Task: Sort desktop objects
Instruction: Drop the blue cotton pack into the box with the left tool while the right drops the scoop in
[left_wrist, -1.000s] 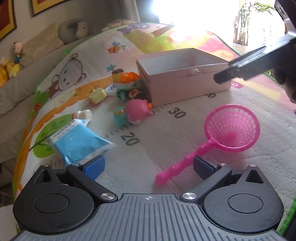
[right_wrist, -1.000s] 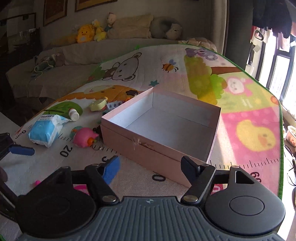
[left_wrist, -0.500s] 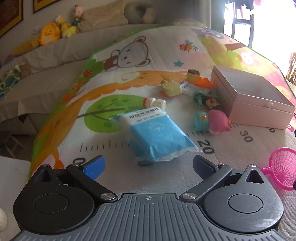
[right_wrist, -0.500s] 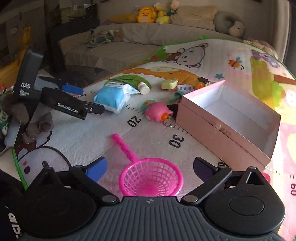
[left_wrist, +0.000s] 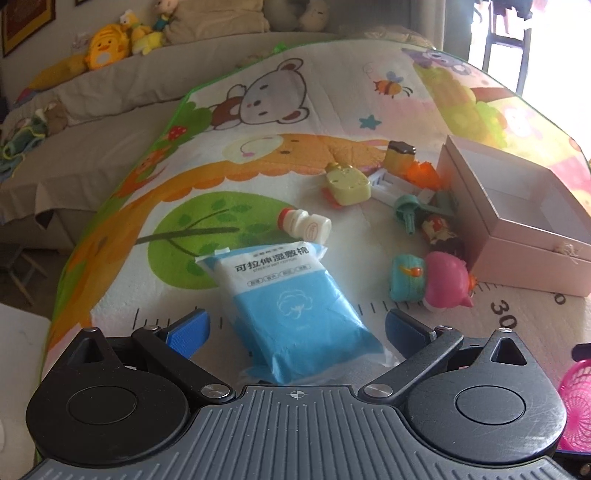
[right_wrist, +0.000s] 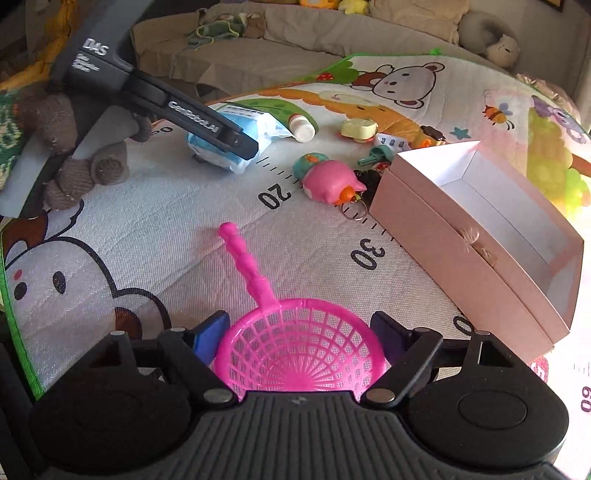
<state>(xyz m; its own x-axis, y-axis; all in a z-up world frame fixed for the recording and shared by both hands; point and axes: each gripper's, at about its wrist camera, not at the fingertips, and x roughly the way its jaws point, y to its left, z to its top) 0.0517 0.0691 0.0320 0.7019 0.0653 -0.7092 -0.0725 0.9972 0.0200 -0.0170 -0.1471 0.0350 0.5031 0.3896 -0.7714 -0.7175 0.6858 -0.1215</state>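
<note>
Two blue-padded jaws of the left gripper (left_wrist: 293, 328) stand wide apart in the left wrist view, with the blue wet-cotton pack (left_wrist: 291, 306) lying on the play mat (left_wrist: 258, 110) between them, untouched by either pad. Just beyond the pack lies a small white bottle (left_wrist: 304, 225) on its side. Toward the pink box (left_wrist: 517, 229), open and bare inside, a cluster of small toys crowds its near wall: a pink pig toy (left_wrist: 439, 280), a yellow-green toy (left_wrist: 347, 184), a teal piece (left_wrist: 406, 210) and an orange one (left_wrist: 421, 173).

From the right wrist view, the right gripper (right_wrist: 299, 334) has its jaws closing around the bowl of the pink toy net (right_wrist: 299, 350); the pads sit just beside the rim, and whether they press it I cannot tell. The net's handle points away from the box. The left gripper (right_wrist: 240, 142), held by a gloved hand (right_wrist: 74, 147), reaches over the pack (right_wrist: 258, 125). The pig toy (right_wrist: 328, 181) and a keyring (right_wrist: 352, 212) lie against the box (right_wrist: 461, 240) corner.
</note>
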